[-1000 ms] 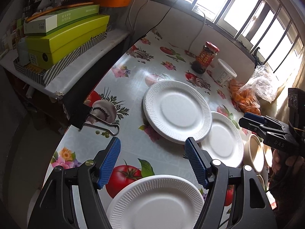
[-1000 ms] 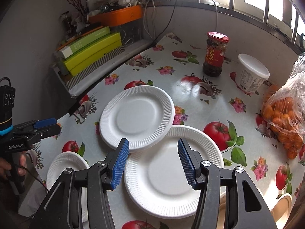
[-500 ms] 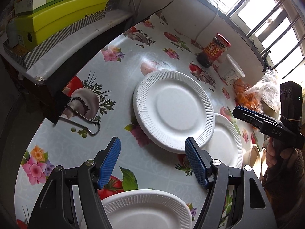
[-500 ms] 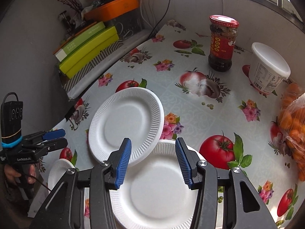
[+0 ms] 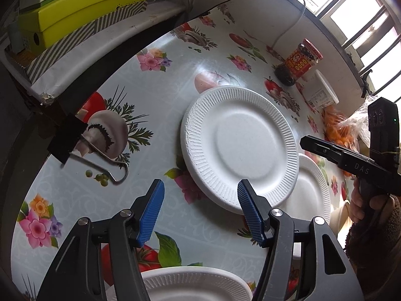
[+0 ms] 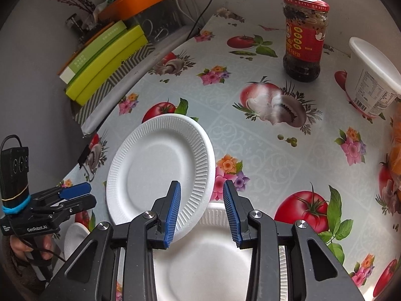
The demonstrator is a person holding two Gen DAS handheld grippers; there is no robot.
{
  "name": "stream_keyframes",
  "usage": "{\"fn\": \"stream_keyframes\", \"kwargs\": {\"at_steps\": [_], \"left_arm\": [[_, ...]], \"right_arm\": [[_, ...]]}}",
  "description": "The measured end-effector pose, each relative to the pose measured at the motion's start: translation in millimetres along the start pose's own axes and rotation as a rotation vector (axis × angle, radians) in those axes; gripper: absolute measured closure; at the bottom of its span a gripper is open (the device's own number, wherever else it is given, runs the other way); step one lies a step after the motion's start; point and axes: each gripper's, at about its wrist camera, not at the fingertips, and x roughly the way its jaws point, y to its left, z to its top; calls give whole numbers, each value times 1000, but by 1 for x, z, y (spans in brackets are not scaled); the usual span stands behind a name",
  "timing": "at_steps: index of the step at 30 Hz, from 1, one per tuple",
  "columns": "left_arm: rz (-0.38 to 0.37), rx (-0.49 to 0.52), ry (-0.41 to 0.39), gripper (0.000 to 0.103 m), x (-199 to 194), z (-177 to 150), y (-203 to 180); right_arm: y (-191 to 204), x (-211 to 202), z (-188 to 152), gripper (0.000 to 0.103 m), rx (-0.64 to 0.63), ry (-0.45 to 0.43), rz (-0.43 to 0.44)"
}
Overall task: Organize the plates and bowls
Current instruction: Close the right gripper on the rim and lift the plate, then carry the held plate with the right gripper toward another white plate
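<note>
A large white ribbed paper plate (image 5: 240,145) lies on the flowered tablecloth, its edge overlapping a second white plate (image 5: 312,183). A third plate (image 5: 193,286) shows under my left gripper (image 5: 200,185), whose jaws are closing, with only the large plate's near rim and cloth between them. In the right wrist view my right gripper (image 6: 201,185) hovers over the spot where the upper plate (image 6: 160,173) overlaps the lower plate (image 6: 208,263). Its jaws are closing around that rim without pressing on it. Beige bowls (image 5: 340,215) peek out by the person's hand.
A red-lidded sauce jar (image 6: 304,37) and a white tub (image 6: 371,80) stand at the back. A bag of orange fruit (image 5: 338,130) lies at the right. Green boxes (image 5: 85,7) are stacked on a side shelf. A metal hook (image 5: 110,163) lies at the table's left edge.
Both grippers have come lower and closer to the overlapping plates. The right jaws have narrowed markedly, the left jaws a little. No plate has moved.
</note>
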Motion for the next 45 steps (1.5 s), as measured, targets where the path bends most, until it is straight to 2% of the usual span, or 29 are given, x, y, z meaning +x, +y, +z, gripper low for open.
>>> {"fn": "stream_keyframes", "kwargs": {"at_steps": [7, 12, 14, 18, 26, 29, 33, 38, 42, 45], "left_arm": [[22, -20, 20, 41, 12, 2, 4], [9, -20, 21, 41, 14, 3, 3], [23, -5, 20, 41, 16, 3, -1], [88, 31, 3, 41, 17, 4, -6], [141, 100, -28, 41, 16, 0, -18], [140, 104, -27, 51, 18, 1, -21], [136, 114, -28, 52, 20, 0, -24], [161, 72, -27, 52, 19, 1, -18], [152, 37, -36, 52, 14, 4, -8], [140, -14, -13, 52, 18, 6, 2]], "right_arm": [[-9, 12, 4, 68, 25, 18, -19], [-11, 17, 3, 77, 30, 28, -7], [-12, 17, 2, 84, 38, 28, 0], [-13, 18, -1, 86, 40, 31, -1], [-14, 14, -2, 94, 35, 16, -14], [-15, 13, -4, 94, 38, 14, -17], [-17, 12, -6, 95, 39, 11, -26], [-21, 11, -8, 95, 46, 11, -31], [-25, 9, -8, 95, 57, 3, -9], [-30, 3, -5, 95, 86, -46, -11]]}}
